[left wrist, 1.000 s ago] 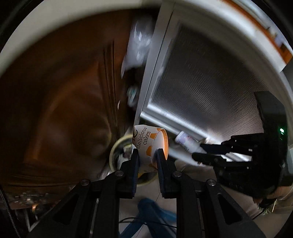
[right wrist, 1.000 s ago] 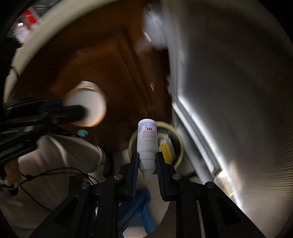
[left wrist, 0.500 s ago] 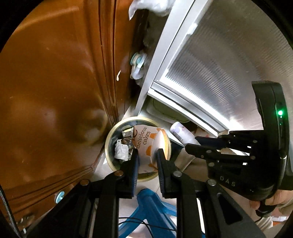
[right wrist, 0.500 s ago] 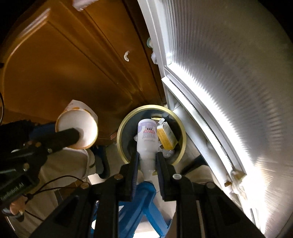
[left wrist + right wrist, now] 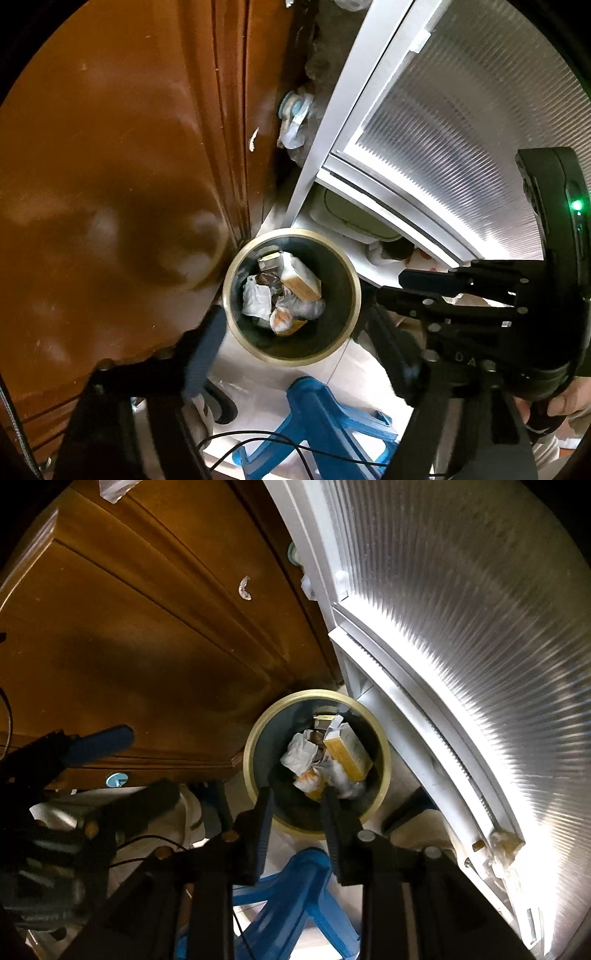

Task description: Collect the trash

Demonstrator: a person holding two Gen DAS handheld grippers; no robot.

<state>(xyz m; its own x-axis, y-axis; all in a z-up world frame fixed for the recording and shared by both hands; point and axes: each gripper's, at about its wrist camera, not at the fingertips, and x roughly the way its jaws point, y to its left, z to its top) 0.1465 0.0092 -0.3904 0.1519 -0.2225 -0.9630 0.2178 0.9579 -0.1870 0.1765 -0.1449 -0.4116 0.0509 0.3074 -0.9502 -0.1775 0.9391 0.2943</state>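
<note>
**Both grippers over the bin, nothing between the fingers**

While both grippers point steeply down at the round bin (image 5: 291, 352), their jaws are opening. The left gripper (image 5: 301, 354) stands wide and empty; the right gripper (image 5: 297, 806) parts narrowly, also empty. Trash (image 5: 327, 762), paper wads and a yellow carton, lies inside the bin, probably released from directly above so nothing misses. Lower layers are hidden; the blue stool (image 5: 291, 897) is cut off.
</note>
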